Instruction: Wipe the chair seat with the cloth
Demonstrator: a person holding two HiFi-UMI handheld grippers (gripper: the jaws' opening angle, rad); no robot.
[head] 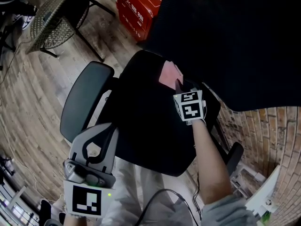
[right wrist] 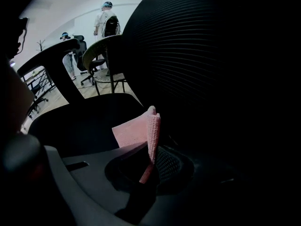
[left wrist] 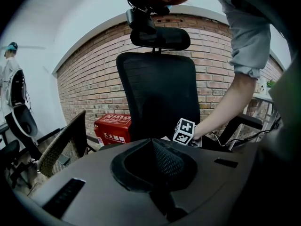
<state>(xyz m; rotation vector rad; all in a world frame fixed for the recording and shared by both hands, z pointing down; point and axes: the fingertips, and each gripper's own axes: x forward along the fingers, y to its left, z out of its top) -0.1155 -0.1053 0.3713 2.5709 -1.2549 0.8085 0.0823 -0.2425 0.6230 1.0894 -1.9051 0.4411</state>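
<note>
At seven o'clock of the chair seat (head: pixel 146 126), the left claw (left wrist: pixel 153 144) hung with its jaws pressed together, empty. At the seat's one o'clock, the right claw (head: pixel 179 85) was clamped on the pink cloth (head: pixel 168 73), which lay on the seat near the backrest (head: pixel 225 41).

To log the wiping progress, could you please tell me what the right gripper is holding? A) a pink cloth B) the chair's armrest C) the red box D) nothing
A: the right gripper has its jaws closed on the pink cloth, near the back of the black chair seat.
</note>
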